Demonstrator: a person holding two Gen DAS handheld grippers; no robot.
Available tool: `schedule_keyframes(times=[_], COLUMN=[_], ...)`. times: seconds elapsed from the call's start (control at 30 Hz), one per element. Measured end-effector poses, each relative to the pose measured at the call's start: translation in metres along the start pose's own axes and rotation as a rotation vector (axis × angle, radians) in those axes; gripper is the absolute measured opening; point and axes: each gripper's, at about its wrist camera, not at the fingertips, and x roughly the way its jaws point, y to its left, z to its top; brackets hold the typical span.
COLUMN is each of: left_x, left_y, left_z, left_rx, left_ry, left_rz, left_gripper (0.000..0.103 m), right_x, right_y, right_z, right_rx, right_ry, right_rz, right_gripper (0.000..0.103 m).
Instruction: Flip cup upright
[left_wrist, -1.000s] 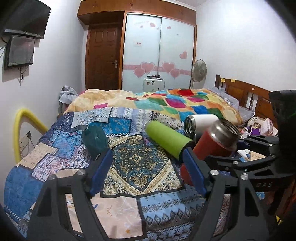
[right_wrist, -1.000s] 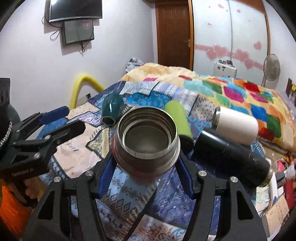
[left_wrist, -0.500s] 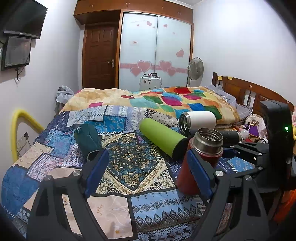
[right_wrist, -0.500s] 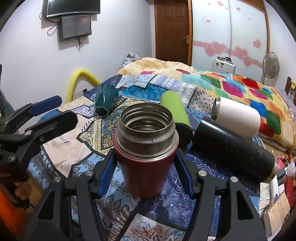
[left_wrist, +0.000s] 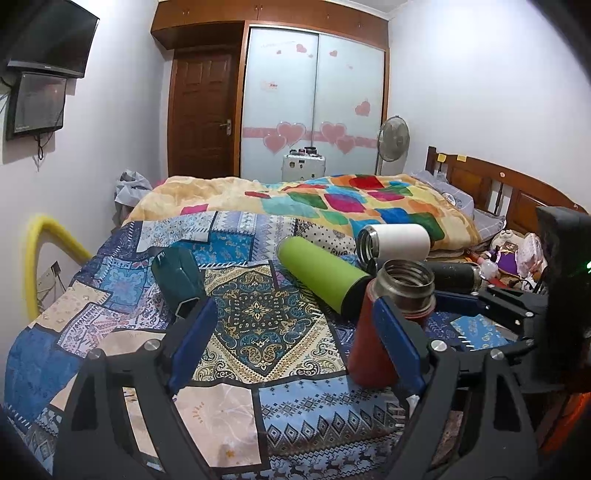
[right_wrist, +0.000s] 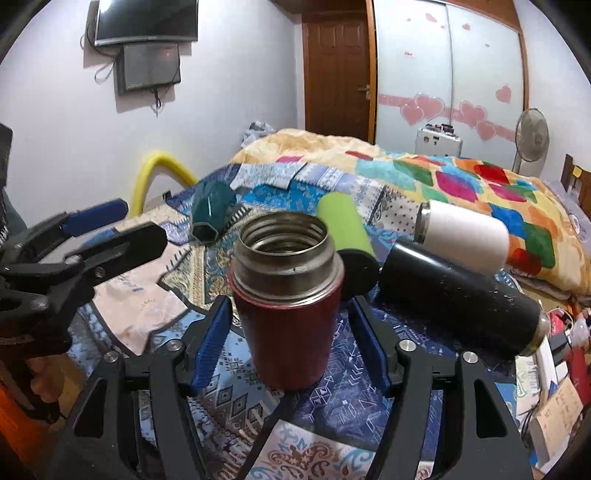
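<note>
While the left gripper (left_wrist: 291, 347) hangs spread wide over the patterned quilt (left_wrist: 258, 317) with the red flask (left_wrist: 391, 317) upright to its right, the right-wrist view has the right gripper (right_wrist: 290, 343) parted, flanking that flask (right_wrist: 288, 306), pads apparently clear, mouth up
</note>
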Motion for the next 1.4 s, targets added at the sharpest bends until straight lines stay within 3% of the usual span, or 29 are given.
schedule_keyframes(times=[0.4, 0.6, 0.73, 0.87, 0.93, 1.1, 1.4], left_x=[-0.079, -0.117, -0.133, -0.143, -0.146, -0.148, -0.149], left_y=[-0.034, -0.054, -0.062, -0.067, -0.069, -0.071, -0.07], left_z=[0.029, 0.037, 0.037, 0.033, 0.031, 0.027, 0.025], left_rx=[-0.004, 0.013, 0.01, 0.004, 0.004, -0.008, -0.008], left_ry=[-0.185, -0.272, -0.299, -0.327, -0.336, -0.34, -0.334], left_rz=[0.017, 0.029, 0.022, 0.042, 0.05, 0.069, 0.079], left_gripper=[0.087, 0.087, 0.087, 0.097, 0.097, 0.103, 0.103], right_x=[-0.111, -0.144, -0.154, -0.16, -0.163, -0.167, -0.168], right_y=[-0.005, -0.001, 0.002, 0.006, 0.007, 0.007, 0.006], right_z=[0.02, 0.022, 0.017, 0.012, 0.008, 0.004, -0.002], right_rx=[0.056, 0.07, 0.086, 0.082, 0.09, 0.097, 0.107], right_ry=[-0.276, -0.384, -0.424, -0.445, -0.467, -0.476, -0.466], right_rz=[-0.061, -0.089, -0.11, -0.146, -0.169, -0.187, -0.195], right_gripper=[0.065, 0.073, 0.086, 0.09, 0.103, 0.103, 0.103])
